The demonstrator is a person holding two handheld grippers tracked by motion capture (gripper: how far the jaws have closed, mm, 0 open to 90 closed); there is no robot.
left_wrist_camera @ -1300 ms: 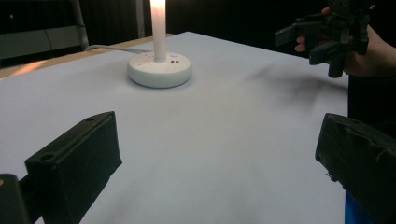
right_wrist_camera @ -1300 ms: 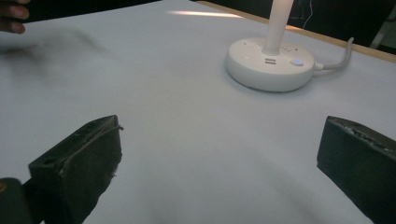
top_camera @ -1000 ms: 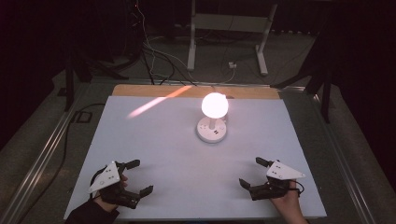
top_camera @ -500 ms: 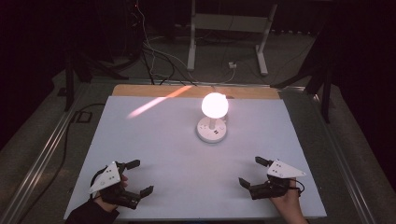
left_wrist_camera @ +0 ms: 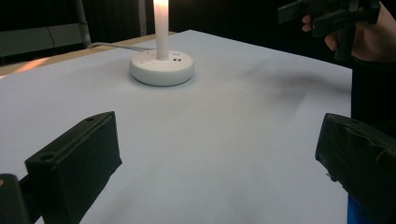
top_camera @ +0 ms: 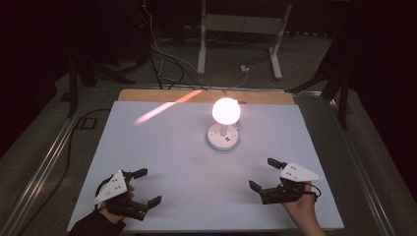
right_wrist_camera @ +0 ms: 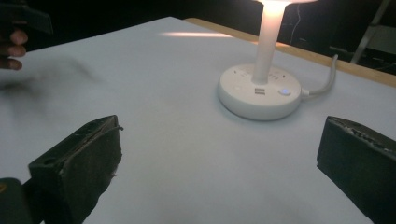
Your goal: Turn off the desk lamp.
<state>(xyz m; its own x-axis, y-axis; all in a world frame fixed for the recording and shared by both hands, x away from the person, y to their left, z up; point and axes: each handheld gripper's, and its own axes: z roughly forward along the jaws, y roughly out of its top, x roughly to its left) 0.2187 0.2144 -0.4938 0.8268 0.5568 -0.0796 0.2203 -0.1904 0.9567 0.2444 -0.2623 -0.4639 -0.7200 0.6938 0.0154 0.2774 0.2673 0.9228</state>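
Observation:
A lit lamp with a glowing round globe [top_camera: 226, 111] stands on a white round base [top_camera: 223, 137] at the middle back of the white table [top_camera: 187, 162]. Its base [left_wrist_camera: 161, 68] has small ports and a button [right_wrist_camera: 283, 92]. My left gripper [top_camera: 146, 187] rests at the front left, open, with nothing between its jaws. At the front right my right gripper [top_camera: 263, 173] is also open and holds nothing. Both point toward the lamp, well short of it. In the left gripper view the other hand and its gripper [left_wrist_camera: 327, 14] show at the top right.
A white cable [right_wrist_camera: 327, 79] leaves the lamp base toward the table's back edge. A wooden strip [top_camera: 147, 95] runs along that edge. Beyond it, on the dark floor, are cables and a metal stand [top_camera: 238, 22]. Aluminium rails flank the table.

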